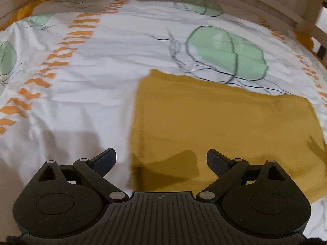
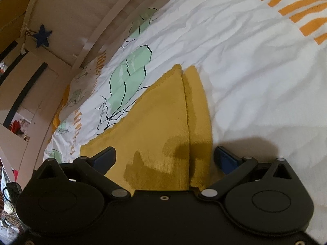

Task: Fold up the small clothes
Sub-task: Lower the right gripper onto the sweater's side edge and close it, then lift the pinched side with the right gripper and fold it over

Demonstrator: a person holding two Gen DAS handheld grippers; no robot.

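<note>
Left wrist view: mustard-yellow cloth (image 1: 220,126) lying flat as a rough rectangle on the white bedsheet (image 1: 81,94) with orange dashes and green leaf prints, wooden bed frame (image 1: 265,2) curving along the far edge. Left gripper (image 1: 161,160) above the cloth's near left corner, jaws spread wide, nothing between them, right finger over yellow fabric, left finger over bare sheet. Right wrist view: same cloth (image 2: 159,122) seen close, folded, with one layer lying over another and two edges running side by side toward a pointed far end. Right gripper (image 2: 165,158) low over the near edge, jaws wide apart, straddling the fold, gripping nothing. Blue star (image 2: 42,36) hanging on the pale furniture beyond the bed.
</note>
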